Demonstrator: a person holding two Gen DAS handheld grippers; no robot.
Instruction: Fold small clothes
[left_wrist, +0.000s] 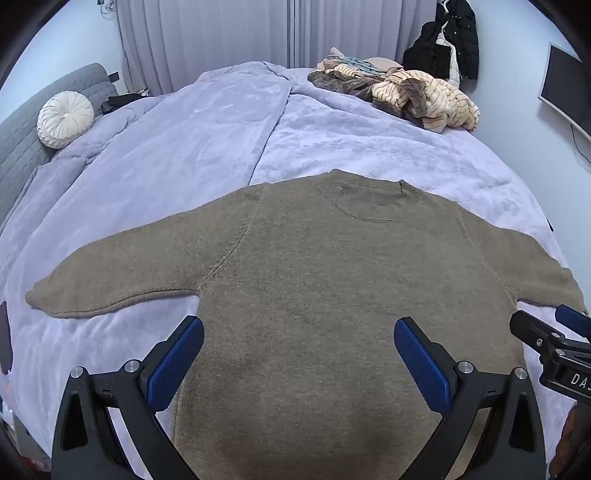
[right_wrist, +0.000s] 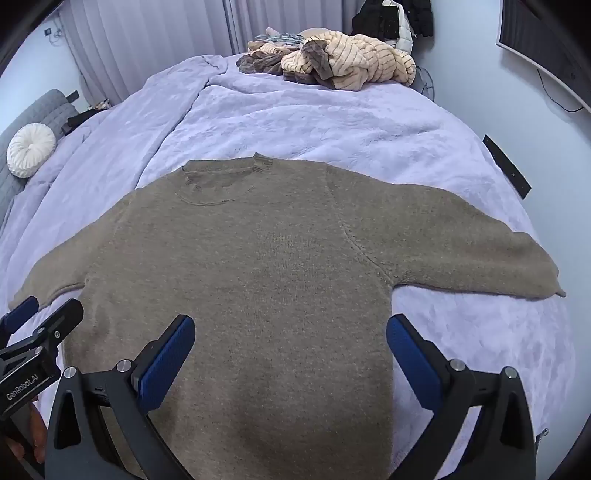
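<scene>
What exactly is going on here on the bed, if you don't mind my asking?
A person holding a gripper in each hand is about to fold a brown sweater. It lies flat on the lavender blanket, sleeves spread out to both sides, not yet folded. The left gripper and right gripper both hover open over its lower half, gripping nothing. A pile of other clothes waits at the far corner.

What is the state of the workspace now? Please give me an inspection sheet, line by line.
Surface: bed with lilac blanket, rumpled near the far edge.
Job's things: brown sweater lying flat, both sleeves spread out.
Clutter: pile of clothes at the far corner; round white cushion.
Grippers: left gripper and right gripper over the sweater, jaws wide apart, holding nothing.
Cables: wire hanging under the wall screen.
Surroundings: curtains, dark jackets hanging.
</scene>
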